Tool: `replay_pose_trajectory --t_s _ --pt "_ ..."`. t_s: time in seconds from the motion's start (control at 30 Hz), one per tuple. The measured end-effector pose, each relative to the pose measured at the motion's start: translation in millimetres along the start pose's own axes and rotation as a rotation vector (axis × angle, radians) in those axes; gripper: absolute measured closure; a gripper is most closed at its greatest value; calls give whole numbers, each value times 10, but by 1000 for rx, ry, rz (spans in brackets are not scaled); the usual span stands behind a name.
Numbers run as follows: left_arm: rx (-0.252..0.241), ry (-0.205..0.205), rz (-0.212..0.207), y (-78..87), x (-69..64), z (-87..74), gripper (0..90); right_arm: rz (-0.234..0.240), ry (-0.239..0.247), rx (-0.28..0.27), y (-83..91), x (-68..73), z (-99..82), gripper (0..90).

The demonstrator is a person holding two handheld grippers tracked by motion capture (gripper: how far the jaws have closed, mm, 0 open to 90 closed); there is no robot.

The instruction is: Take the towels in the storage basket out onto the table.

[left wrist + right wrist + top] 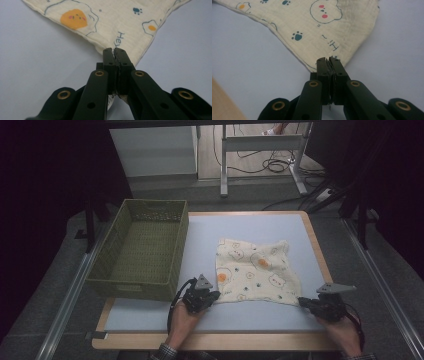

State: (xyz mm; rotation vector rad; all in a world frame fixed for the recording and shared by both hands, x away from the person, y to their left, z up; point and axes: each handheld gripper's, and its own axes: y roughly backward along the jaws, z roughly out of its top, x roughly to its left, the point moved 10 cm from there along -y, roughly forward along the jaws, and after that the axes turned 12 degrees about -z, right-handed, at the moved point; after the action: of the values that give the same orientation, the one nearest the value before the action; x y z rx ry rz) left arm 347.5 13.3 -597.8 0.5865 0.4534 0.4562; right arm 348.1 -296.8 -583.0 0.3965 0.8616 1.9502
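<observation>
Cloth [256, 270], cream with cartoon prints, lies flat on the table [260, 225] toward its right edge. The left gripper [212, 296] pinches the cloth's near left corner, the right gripper [302, 300] its near right corner; a green basket [137, 285] overhangs the table's left edge.

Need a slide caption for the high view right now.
Both hand-held grippers pinch the printed cloth's near corners beside a green basket.
</observation>
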Motion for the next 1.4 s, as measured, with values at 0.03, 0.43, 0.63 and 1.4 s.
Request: replay_pose_trajectory --t_s 0.03,0.43,0.63,1.4 --pt "0 1 -7 28 -21 -12 883 7 -2 -1 26 18 -13 873" --pt "-8 23 -38 246 -193 -218 834 55 8 -6 285 270 -252 872" --pt "-48 -12 -33 221 -263 -119 620 20 -5 -57 252 180 -96 772" --pt "32 -11 -88 128 -372 -321 897 51 94 -12 255 426 -200 898"
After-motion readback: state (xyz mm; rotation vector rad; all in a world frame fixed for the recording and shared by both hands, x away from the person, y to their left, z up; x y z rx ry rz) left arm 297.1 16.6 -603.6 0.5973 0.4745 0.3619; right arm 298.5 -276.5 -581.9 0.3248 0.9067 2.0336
